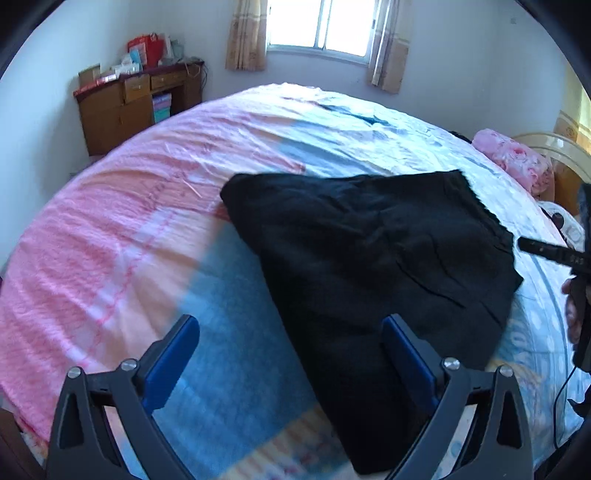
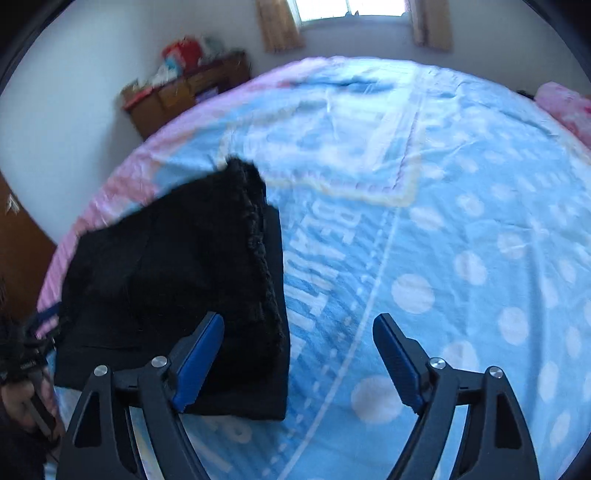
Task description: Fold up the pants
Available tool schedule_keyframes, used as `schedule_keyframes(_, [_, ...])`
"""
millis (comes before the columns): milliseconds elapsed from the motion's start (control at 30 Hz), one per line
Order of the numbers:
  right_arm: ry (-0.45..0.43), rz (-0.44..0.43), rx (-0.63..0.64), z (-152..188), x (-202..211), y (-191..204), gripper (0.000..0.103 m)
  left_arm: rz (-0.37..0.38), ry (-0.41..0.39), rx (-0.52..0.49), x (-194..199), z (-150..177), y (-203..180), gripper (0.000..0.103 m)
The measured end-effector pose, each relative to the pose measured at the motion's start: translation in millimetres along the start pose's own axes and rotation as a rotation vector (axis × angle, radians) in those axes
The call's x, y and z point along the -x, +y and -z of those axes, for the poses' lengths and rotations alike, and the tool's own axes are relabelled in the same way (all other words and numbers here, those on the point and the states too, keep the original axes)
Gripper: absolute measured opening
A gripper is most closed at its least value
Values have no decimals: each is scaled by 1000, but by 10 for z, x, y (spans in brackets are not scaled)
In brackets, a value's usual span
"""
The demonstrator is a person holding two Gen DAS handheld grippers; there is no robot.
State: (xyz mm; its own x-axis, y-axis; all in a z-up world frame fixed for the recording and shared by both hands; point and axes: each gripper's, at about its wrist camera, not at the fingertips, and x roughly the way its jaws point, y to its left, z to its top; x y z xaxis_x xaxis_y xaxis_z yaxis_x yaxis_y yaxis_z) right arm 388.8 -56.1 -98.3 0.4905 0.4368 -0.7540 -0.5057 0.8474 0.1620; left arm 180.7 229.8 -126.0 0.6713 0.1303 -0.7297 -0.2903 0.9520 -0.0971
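The black pants (image 1: pixel 369 266) lie folded into a compact stack on the bed, with the fuzzy waistband edge at the far right. My left gripper (image 1: pixel 291 332) is open and empty, hovering above the near left edge of the pants. In the right wrist view the pants (image 2: pixel 177 280) lie to the left. My right gripper (image 2: pixel 299 332) is open and empty, above the right edge of the pants and the blue sheet. The right gripper also shows at the right edge of the left wrist view (image 1: pixel 550 253).
The bed (image 2: pixel 443 221) is covered by a pink and blue sheet with white dots. A pink pillow (image 1: pixel 513 158) lies at the headboard end. A wooden desk (image 1: pixel 136 103) with boxes stands by the far wall under a curtained window (image 1: pixel 321 29).
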Motion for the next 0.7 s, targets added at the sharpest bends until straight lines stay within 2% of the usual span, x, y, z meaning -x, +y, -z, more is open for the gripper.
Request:
schedule_keyframes(167, [-104, -12, -42, 272, 644, 187, 84, -7, -41, -20, 443, 165, -97, 101])
schedule_keyframes(333, [-221, -11, -57, 777, 1230, 488, 84, -3, -96, -73, 880, 371, -269, 102])
schedule_keyframes(500, [-275, -2, -23, 1078, 1525, 759, 84, 16, -136, -136, 1165, 540, -420, 102])
schedule_keyframes(700, [-297, 13, -10, 1240, 1691, 928, 84, 60, -158, -113, 1294, 558, -437, 102])
